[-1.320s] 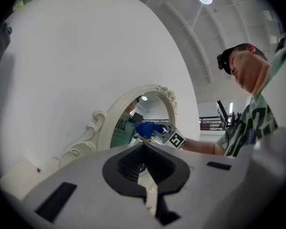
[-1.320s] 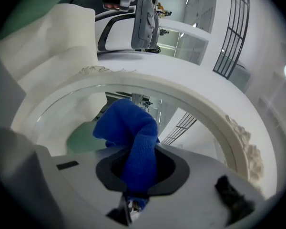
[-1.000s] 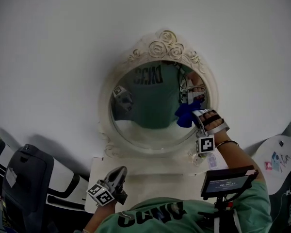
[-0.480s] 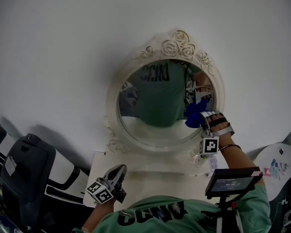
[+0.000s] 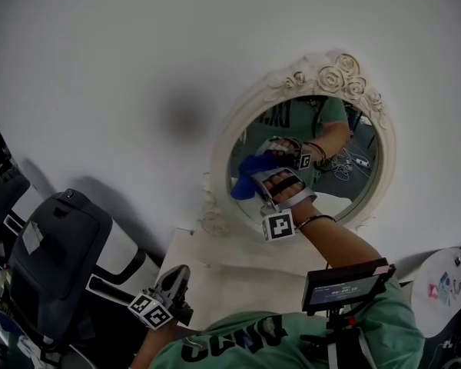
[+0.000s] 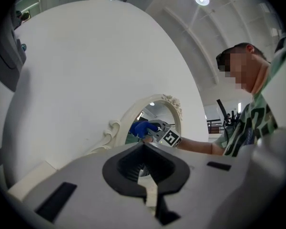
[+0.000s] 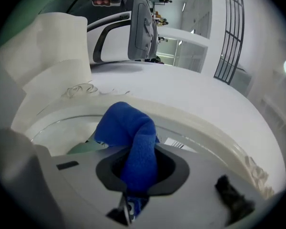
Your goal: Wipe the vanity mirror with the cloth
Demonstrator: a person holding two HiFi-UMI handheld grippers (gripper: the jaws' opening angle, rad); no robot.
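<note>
the right gripper (image 5: 263, 184) is clamped tight on the blue cloth (image 5: 244, 185). the cloth is bunched between its fingers (image 7: 115, 175) and bulges out past the tips, pressed on the left part of the glass of the oval vanity mirror (image 5: 221, 141), which stands upright at the white wall (image 5: 138, 68). the left gripper (image 5: 177, 279) hangs near and low, left of the mirror and well apart from it, its jaws together with nothing between them.
</note>
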